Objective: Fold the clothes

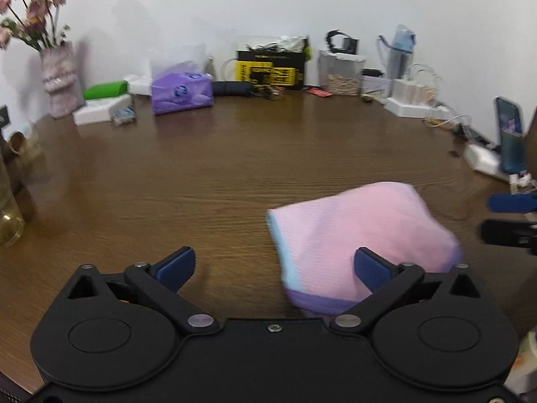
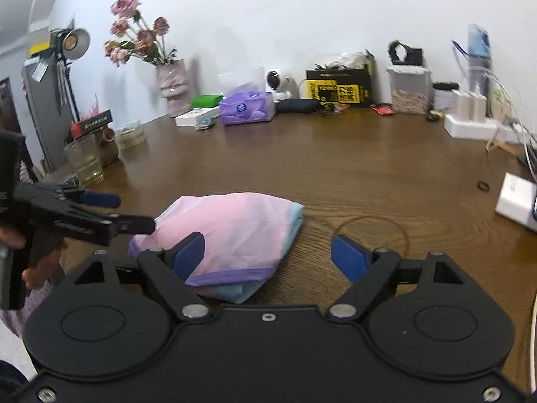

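A folded pink garment [image 1: 362,231] with light blue and purple edges lies on the brown wooden table [image 1: 218,168]. My left gripper [image 1: 273,267] is open above the table, its right finger over the garment's near edge and nothing between the fingers. In the right wrist view the same garment [image 2: 231,235] lies at front left. My right gripper [image 2: 268,255] is open too, its left finger over the cloth. The left gripper [image 2: 114,211], held by a hand [image 2: 33,268], shows at the far left beside the garment. The right gripper's tips [image 1: 510,215] show at the left view's right edge.
Along the back wall stand a vase of pink flowers [image 2: 173,87], a purple tissue pack [image 2: 246,107], a yellow and black box [image 2: 339,89], a clear container [image 2: 407,89] and white chargers [image 2: 473,117]. A glass jar [image 2: 84,163] stands left; a white box [image 2: 515,201] and phone [image 1: 510,134] right.
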{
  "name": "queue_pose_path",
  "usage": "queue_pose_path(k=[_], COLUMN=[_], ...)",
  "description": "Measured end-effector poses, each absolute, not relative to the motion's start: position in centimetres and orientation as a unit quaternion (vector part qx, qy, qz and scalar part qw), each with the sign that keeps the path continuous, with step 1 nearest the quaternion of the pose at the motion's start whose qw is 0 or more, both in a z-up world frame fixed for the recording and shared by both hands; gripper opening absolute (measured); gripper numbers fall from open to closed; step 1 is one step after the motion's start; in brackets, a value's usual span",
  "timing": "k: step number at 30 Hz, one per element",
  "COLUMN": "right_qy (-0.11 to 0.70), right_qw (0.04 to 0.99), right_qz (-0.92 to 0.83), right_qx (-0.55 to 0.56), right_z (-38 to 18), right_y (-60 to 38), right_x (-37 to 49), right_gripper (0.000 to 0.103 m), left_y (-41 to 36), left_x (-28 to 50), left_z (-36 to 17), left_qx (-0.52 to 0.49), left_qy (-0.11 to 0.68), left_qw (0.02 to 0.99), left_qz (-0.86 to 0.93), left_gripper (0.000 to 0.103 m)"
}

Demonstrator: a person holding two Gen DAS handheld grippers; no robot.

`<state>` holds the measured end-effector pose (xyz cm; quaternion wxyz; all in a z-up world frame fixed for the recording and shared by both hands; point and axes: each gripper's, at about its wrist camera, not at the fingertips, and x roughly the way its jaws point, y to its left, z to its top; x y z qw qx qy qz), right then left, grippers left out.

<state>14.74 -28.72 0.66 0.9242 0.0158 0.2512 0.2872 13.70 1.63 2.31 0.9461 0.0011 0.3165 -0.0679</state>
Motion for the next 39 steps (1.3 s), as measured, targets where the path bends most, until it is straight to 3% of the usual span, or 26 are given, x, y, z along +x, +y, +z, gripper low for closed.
queue_pose_path(k=[25, 39], right_qy=[0.261, 0.270], right_qw=[0.925, 0.918], right_qz=[0.277, 0.288], right_qx=[0.021, 0.024], right_z=[-1.2, -1.7], right_y=[-27.2, -23.9], right_x=[16.4, 17.8], right_gripper=[0.088, 0.088], left_y=[0.4, -0.5], left_x=[15.0, 14.6], left_z=[-0.1, -0.7], left_qx=[-0.044, -0.006], left_qy=[0.376, 0.355], left_qw=[0.921, 0.929], left_qz=[-0.093, -0.102], left_gripper=[0.103, 0.103])
